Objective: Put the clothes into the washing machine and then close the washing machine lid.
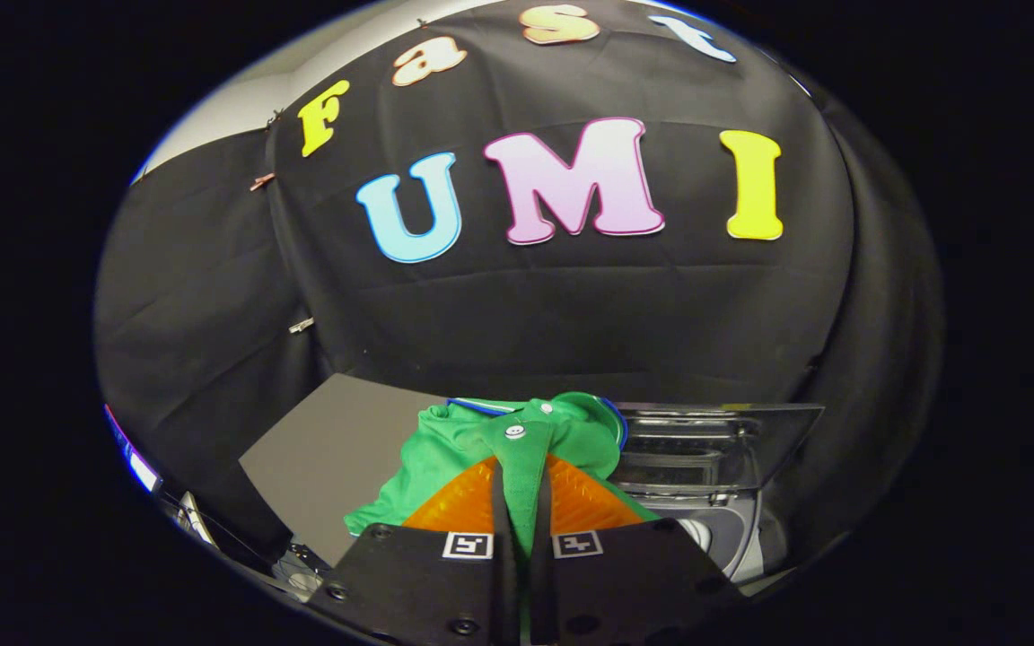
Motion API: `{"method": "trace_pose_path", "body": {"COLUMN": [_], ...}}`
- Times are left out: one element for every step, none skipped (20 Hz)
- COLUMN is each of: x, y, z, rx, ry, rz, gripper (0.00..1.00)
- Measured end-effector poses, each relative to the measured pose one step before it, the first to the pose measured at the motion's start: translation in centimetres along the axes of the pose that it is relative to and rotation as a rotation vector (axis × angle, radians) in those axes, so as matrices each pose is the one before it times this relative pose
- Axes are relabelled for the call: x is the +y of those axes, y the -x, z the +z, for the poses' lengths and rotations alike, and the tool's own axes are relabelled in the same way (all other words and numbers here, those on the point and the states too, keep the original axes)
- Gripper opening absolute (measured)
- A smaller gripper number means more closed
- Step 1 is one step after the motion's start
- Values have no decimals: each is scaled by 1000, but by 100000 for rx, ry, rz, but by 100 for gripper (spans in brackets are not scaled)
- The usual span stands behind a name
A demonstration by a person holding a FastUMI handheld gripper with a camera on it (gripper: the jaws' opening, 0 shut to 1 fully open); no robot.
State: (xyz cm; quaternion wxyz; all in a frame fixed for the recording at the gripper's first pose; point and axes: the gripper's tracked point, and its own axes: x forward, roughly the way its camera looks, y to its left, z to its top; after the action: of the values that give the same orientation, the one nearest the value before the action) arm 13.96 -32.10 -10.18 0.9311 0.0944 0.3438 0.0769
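Observation:
My gripper [521, 475] is shut on a green garment [454, 444] with a white snap button near the collar. A fold of the cloth is pinched between both fingers [468, 502] and the rest hangs bunched ahead and to the left of them. Just beyond the fingers to the right is the washing machine [732, 529], its clear lid [705, 440] standing raised. The garment hangs partly over the machine's left side and hides the edge of the opening.
A grey tabletop [328, 458] lies to the left of the garment. The black cloth wall [571, 314] stands close behind the table and the machine. Some small hardware [302, 574] shows at the table's near left edge.

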Motion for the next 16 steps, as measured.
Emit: {"method": "trace_pose_path", "body": {"x": [-1623,-1464,-1000,-882,-1001,-785,-745,-889,-1051,-985,-854,-759,-713,-409,-377,-284], "y": [-358,-435,-497,-442,-398,-349,-261,-445,-700,-642,-714,-725,-627,-494,-706,-878], "z": [-216,-508,-663,-884,-587,-479,-618,-811,-1051,-1207,-1157,-1138,-1071,-836,-987,-1072], "rx": [818,1624,2609,2803,1525,886,383,782,1578,2089,2186,2194,2396,2136,1577,1798], "ry": [202,-1111,-3000,-1443,-228,173,536,1153,949,-123,-243,-347,-777,-822,-178,756], "rz": [-1293,-1276,647,-344,-1361,-265,-163,-1573,-1633,-1271,-1538,-1334,-1365,-1185,-1513,-1331], "gripper": [9,9,9,10,10,9,9,9,9,10,9,10,9,10,10,10]}}
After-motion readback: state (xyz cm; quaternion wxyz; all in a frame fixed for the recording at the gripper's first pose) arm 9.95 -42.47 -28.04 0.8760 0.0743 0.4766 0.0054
